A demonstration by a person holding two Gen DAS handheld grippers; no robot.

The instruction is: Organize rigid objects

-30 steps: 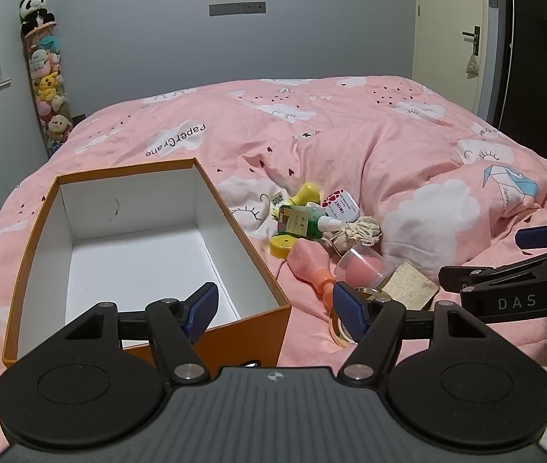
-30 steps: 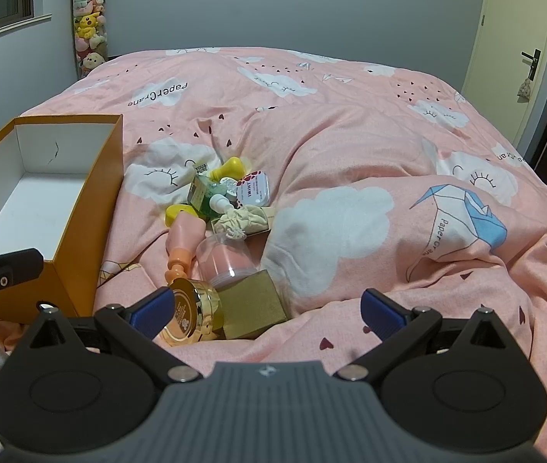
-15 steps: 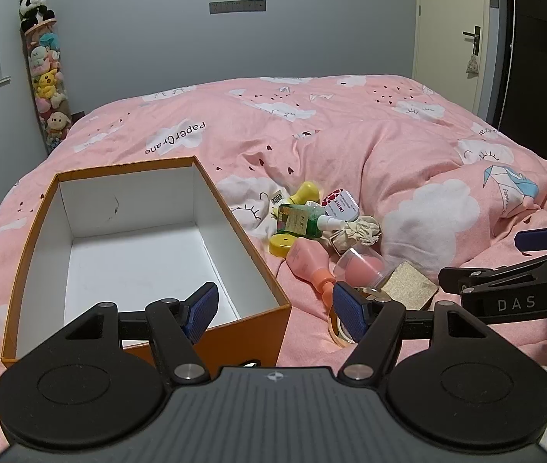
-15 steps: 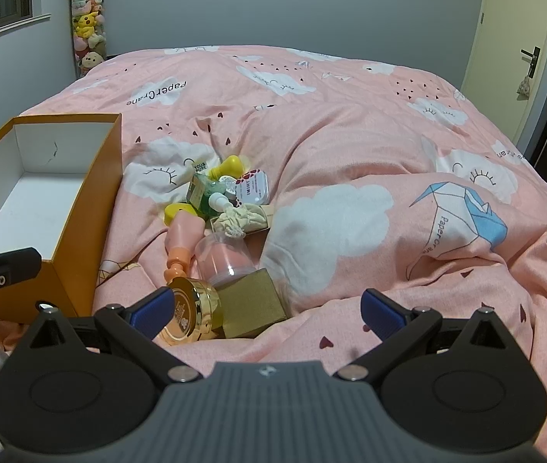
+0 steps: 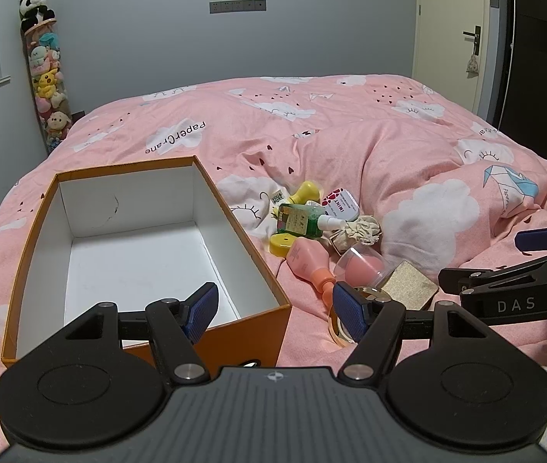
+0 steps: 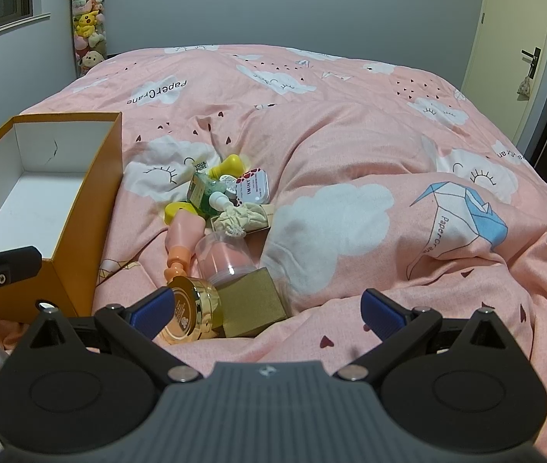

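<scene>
Both pairs of fingers are standing spread wide and pinching nothing. On the left gripper [image 5: 273, 306], the blue-padded fingers [image 5: 201, 308] are hovering over the near right corner of the orange box [image 5: 262, 277], one pad above its white inside and the other just outside its near wall, in front of the gold jar [image 6: 192, 308]. That box is sitting open on the pink bed [image 6: 350, 135], toward the bed's near left edge, with nothing lying in it.

On the right gripper [image 6: 265, 308], the fingers [image 6: 383, 308] are hanging low over the bed's near edge; the left pad is sitting right in front of the gold jar, though whether it is touching cannot be told, and the right pad is over bare quilt.

A heap of small things is lying just beside the box's right wall. Nearest is the gold jar on its side, touching a gold cube box [image 6: 252, 301]. Behind them a clear cup with a pink filling [image 6: 225, 258] is resting against a pink bottle with an orange cap [image 6: 181, 235]. Farther back are lying a yellow lid [image 6: 175, 208], a green bottle [image 6: 204, 195], a knotted cream cloth [image 6: 242, 218], a white tin with red spots [image 6: 252, 189] and a yellow bottle [image 6: 227, 166], all crowded together.

A column of plush toys [image 5: 48, 81] is standing against the wall past the bed's far left corner
</scene>
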